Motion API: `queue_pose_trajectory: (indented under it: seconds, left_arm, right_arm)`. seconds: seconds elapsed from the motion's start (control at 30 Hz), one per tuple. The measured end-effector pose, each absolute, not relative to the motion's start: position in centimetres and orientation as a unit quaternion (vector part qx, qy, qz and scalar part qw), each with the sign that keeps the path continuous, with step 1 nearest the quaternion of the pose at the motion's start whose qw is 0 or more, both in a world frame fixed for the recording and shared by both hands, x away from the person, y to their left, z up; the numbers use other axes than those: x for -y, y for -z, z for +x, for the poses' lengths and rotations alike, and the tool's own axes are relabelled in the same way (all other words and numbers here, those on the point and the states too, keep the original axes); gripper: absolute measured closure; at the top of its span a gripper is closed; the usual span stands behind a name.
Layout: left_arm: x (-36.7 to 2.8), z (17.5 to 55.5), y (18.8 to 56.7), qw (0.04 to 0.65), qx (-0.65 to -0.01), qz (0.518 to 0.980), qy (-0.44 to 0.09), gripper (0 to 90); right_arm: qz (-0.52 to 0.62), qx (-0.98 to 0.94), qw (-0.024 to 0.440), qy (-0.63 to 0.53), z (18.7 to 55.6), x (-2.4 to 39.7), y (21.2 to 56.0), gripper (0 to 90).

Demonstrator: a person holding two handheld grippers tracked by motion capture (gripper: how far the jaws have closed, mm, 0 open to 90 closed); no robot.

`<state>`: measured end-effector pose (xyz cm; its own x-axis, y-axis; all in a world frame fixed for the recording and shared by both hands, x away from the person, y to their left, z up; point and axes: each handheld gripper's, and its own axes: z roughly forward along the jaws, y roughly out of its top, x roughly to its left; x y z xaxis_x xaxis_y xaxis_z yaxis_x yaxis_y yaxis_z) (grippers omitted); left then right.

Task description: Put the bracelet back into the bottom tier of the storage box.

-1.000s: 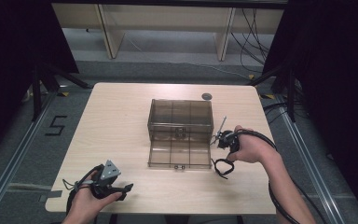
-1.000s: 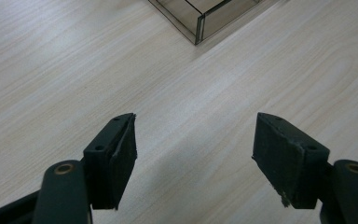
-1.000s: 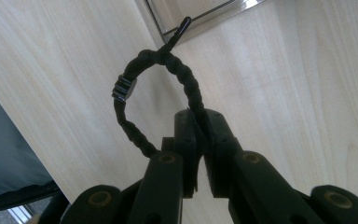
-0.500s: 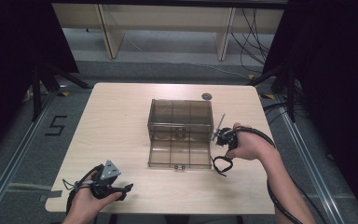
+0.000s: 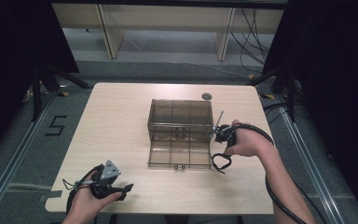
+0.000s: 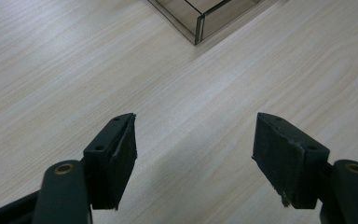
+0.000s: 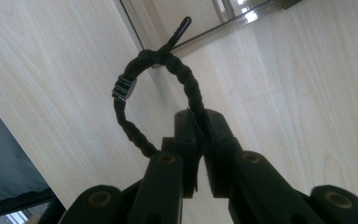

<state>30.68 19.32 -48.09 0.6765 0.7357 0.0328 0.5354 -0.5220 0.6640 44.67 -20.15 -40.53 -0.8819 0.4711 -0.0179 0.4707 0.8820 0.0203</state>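
Right tongs (image 7: pixel 200 140): I have them clamped on the black braided loop (image 7: pixel 135 98), at the box's (image 5: pixel 181 133) three o'clock.
Left tongs (image 6: pixel 193 154): spread wide over bare bench (image 5: pixel 121 121).

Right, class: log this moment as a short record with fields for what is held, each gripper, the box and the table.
held item: black braided bracelet with a small metal bead, a loop
right gripper: jaws shut on the bracelet, just off the box's right front corner
left gripper: jaws open, nothing between them, over bare wood near the table's front left
box: clear smoky plastic box with compartments, lid open and lying flat toward the person
table: light wood; a small round disc lies near the far edge
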Motion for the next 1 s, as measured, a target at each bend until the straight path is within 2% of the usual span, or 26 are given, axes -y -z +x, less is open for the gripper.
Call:
queue_pose_trajectory:
  seconds: [1.0]
  left_arm:
    - [-19.3,30.7,48.1,0.32,-0.371,0.858,-0.157,30.0]
  right_arm:
    - [0.231,-0.973,0.011,-0.017,45.9,19.1,40.7,85.1]
